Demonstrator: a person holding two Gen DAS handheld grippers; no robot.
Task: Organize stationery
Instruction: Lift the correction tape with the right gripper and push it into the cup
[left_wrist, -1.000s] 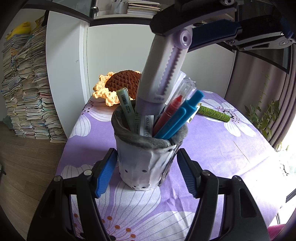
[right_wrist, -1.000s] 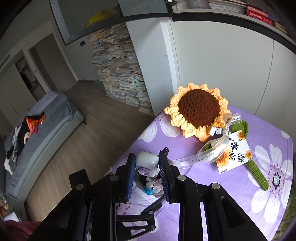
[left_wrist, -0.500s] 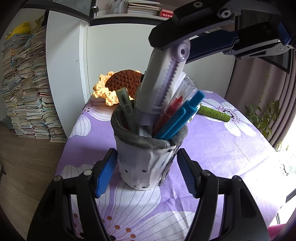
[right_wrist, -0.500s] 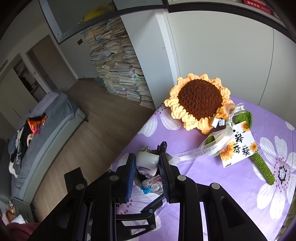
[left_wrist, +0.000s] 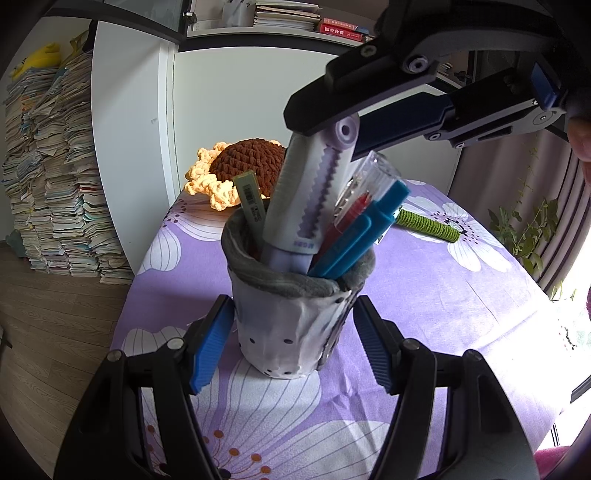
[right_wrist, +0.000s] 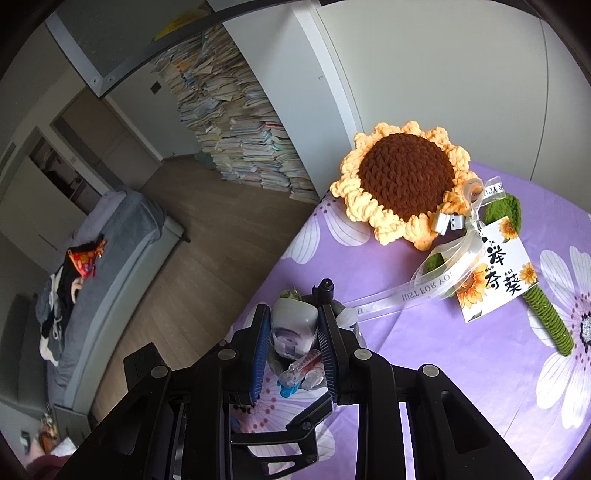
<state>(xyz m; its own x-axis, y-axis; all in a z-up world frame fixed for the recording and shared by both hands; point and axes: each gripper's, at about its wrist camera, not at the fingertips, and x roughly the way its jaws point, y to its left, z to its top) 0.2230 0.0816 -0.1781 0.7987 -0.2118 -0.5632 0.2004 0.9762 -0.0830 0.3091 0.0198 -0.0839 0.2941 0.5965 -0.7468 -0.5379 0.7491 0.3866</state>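
Right gripper (right_wrist: 293, 347): jaws clamped on the top of the lilac-and-grey correction tape (left_wrist: 310, 192), pads flat on both sides. Over the last second it has sunk: a second ago the tape's lower end stood well above the rim; now it is down inside the pen cup (left_wrist: 291, 325), among the blue pens (left_wrist: 362, 236), red pen (left_wrist: 351, 218) and green marker (left_wrist: 253, 197).

Left gripper (left_wrist: 291, 347): blue pads either side of the pen cup's lower wall, unmoved. They appear to touch the soft wall and steady it; contact at the pad edges is hard to confirm in this view, but the jaws are as closed as they go.

Meaning: insertion looks nearly finished; release seems the remaining step.

Beyond: crochet sunflower (right_wrist: 406, 181) lies well behind on the purple floral tablecloth (right_wrist: 424, 350).
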